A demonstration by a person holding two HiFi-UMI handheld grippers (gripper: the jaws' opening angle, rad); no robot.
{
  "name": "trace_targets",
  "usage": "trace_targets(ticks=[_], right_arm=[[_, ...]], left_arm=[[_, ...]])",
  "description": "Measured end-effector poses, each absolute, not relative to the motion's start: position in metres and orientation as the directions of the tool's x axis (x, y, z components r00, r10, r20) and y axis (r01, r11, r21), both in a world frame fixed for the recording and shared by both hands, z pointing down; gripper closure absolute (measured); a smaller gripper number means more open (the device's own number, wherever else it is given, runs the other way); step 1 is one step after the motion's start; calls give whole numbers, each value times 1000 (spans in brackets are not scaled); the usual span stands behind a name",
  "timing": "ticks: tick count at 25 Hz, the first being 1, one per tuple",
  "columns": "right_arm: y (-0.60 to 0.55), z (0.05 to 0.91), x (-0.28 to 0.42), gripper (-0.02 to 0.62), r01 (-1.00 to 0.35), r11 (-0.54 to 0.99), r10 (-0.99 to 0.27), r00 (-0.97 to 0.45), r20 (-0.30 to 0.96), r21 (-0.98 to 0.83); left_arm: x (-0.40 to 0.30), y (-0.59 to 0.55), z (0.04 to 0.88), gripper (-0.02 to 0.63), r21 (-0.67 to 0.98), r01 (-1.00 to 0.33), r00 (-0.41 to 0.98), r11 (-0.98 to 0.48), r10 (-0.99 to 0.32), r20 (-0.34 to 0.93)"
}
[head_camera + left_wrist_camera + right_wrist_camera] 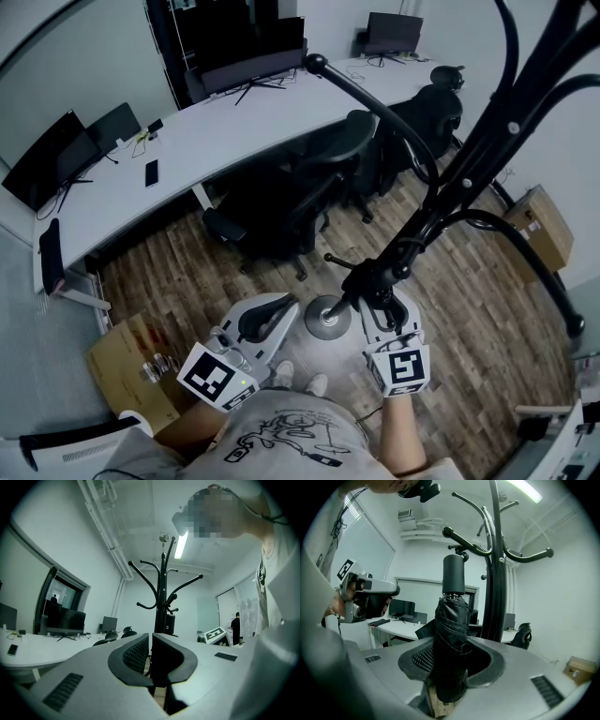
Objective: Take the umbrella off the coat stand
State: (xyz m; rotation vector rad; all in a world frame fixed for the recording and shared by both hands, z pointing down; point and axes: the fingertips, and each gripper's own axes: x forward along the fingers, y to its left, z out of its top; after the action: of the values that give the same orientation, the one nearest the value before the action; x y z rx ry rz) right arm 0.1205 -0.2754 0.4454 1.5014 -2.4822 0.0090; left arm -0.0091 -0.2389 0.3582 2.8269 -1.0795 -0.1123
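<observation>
Office room. A wood-plank floor (487, 281) is running under a long curved white desk (234, 131) at the far side. Monitors (52, 159) are sitting at the desk's left end, with another monitor (394, 33) at the far right end. Black office chairs (291, 202) are crowding the near edge of the desk. A cardboard box (539, 225) is lying on the right and a second box (131, 361) near left.

The black coat stand (469, 169) is rising close in front of the person, with its round base (328, 317) on the floor between the two grippers. Its curved hooks are spreading overhead. Open floor is showing to the right of the base, and the chairs are closing off the far left.

The right gripper (454, 660) is clamping a folded black umbrella (452, 639), pads pressing on the bunched fabric. The umbrella is standing upright in the jaws with its cylindrical handle (453, 576) on top, just left of the stand's pole (496, 573) and right under a low hook. Whether it is touching that hook cannot be told.

The left gripper (150, 658) is pointing level at the stand from the near left, jaws together with nothing between them, well apart from the umbrella.
</observation>
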Motion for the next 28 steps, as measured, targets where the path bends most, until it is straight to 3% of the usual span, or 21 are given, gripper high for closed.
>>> trace_targets(ticks=[12, 20, 24, 28], right_arm=[[-260, 422, 111, 428, -872, 471, -877, -446, 182, 134], [-251, 405, 103, 430, -877, 466, -885, -463, 52, 121], [-242, 405, 102, 430, -874, 468, -884, -460, 86, 133], [-236, 396, 98, 430, -879, 461, -887, -461, 35, 121]], left_arm=[[-16, -231, 356, 580, 130, -664, 739, -736, -673, -34], [-19, -224, 356, 580, 133, -661, 741, -738, -670, -36], [-20, -220, 356, 580, 133, -658, 744, -741, -667, -35], [-20, -216, 356, 580, 135, -655, 747, -744, -664, -36]])
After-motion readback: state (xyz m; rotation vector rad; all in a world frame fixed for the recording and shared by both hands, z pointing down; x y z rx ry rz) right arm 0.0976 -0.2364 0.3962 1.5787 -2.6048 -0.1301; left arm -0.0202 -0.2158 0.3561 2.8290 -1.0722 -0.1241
